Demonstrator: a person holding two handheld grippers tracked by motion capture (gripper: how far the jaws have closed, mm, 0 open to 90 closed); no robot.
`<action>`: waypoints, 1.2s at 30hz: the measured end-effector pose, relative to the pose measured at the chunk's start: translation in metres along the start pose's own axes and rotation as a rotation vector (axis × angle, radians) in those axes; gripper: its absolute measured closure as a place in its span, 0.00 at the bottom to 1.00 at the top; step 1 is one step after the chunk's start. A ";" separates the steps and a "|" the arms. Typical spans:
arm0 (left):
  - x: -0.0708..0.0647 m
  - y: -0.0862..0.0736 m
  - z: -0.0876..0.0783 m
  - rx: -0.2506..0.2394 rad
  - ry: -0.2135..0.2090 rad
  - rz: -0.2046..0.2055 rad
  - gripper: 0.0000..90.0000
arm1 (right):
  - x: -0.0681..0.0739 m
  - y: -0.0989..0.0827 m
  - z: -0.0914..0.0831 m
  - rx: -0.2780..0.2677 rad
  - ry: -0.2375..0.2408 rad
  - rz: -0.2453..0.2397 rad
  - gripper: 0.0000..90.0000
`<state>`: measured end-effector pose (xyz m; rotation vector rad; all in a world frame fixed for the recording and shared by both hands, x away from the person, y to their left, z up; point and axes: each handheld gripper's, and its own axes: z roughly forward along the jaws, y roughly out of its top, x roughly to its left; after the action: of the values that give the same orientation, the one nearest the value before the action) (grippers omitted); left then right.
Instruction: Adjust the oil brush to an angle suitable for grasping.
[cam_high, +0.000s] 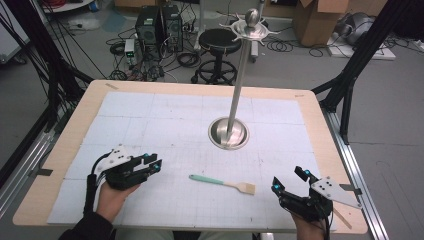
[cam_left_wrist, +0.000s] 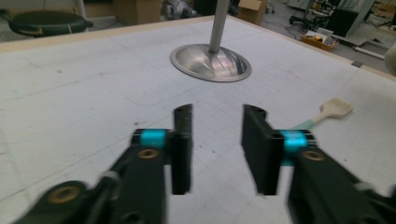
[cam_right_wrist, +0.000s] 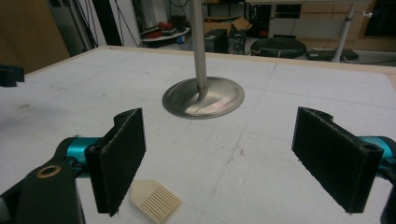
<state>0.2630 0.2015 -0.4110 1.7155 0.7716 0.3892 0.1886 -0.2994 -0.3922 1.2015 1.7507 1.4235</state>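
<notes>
A small brush (cam_high: 222, 182) with a teal handle and a beige head lies flat on the white gridded mat near the table's front edge, between my two grippers. Its head shows at the right in the left gripper view (cam_left_wrist: 336, 108) and low, beside the left jaw, in the right gripper view (cam_right_wrist: 155, 200). My left gripper (cam_high: 152, 161) hovers left of the brush, its jaws (cam_left_wrist: 215, 109) parted with nothing between them. My right gripper (cam_high: 287, 180) sits at the front right, jaws (cam_right_wrist: 220, 114) wide apart and empty. A tall metal stand rises from its round base (cam_high: 228, 133) at mid-table.
The stand's pole (cam_high: 240, 80) leans up to a hooked top (cam_high: 252, 27). The white mat (cam_high: 150, 115) covers most of the wooden table (cam_high: 320, 105). Beyond the far edge are a black stool (cam_high: 220, 42), computer towers (cam_high: 159, 25) and cardboard boxes (cam_high: 315, 20).
</notes>
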 end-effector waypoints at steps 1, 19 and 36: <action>0.000 0.000 0.000 0.000 0.000 0.000 0.57 | 0.000 0.000 0.000 0.000 0.000 0.000 0.18; 0.009 -0.011 -0.055 -0.148 0.034 -0.042 0.22 | 0.006 0.002 0.019 0.084 0.112 -0.014 0.18; 0.010 -0.011 -0.055 -0.142 0.049 -0.018 0.23 | 0.008 0.000 0.024 0.097 0.121 -0.044 0.19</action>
<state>0.2330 0.2494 -0.4068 1.5701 0.7754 0.4645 0.2056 -0.2821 -0.3976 1.1401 1.9366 1.4262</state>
